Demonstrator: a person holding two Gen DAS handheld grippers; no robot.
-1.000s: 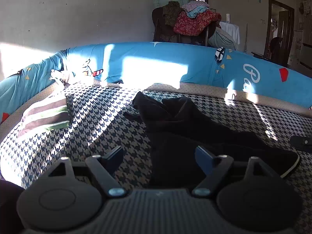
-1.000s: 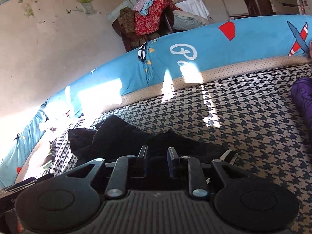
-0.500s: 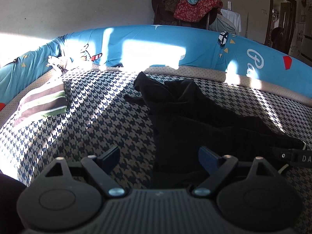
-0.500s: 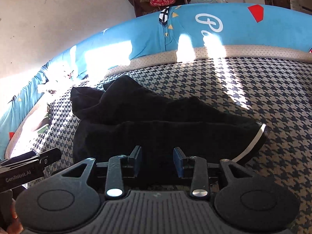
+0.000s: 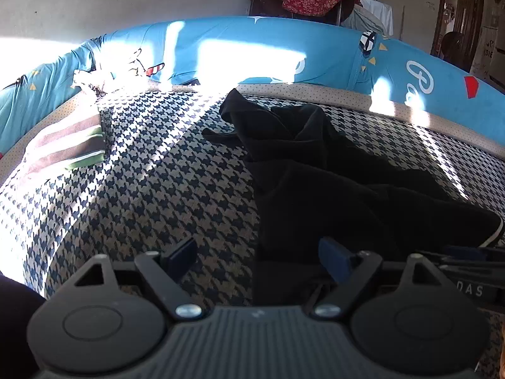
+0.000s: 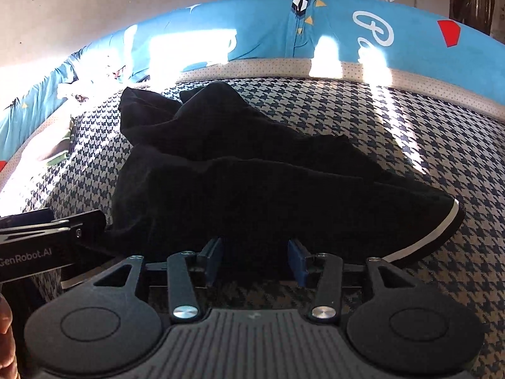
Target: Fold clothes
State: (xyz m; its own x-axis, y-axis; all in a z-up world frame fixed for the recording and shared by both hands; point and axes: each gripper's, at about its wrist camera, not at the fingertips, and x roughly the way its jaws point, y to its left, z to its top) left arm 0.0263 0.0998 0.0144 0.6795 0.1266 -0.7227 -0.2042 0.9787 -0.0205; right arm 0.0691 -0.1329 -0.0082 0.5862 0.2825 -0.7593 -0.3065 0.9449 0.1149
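Garment (image 6: 252, 189), black, long axis along bed's (image 5: 142, 173) near edge; right tool (image 6: 255, 260) nearer, left tool (image 5: 257, 259) at left end; both released.

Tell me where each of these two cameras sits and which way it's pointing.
Left wrist: behind the open left claw, low over the houndstooth bed cover, facing the black garment.
Right wrist: behind the open right claw, facing the garment's near edge; a hand shows at left.
Shared: garment, blue quilt.
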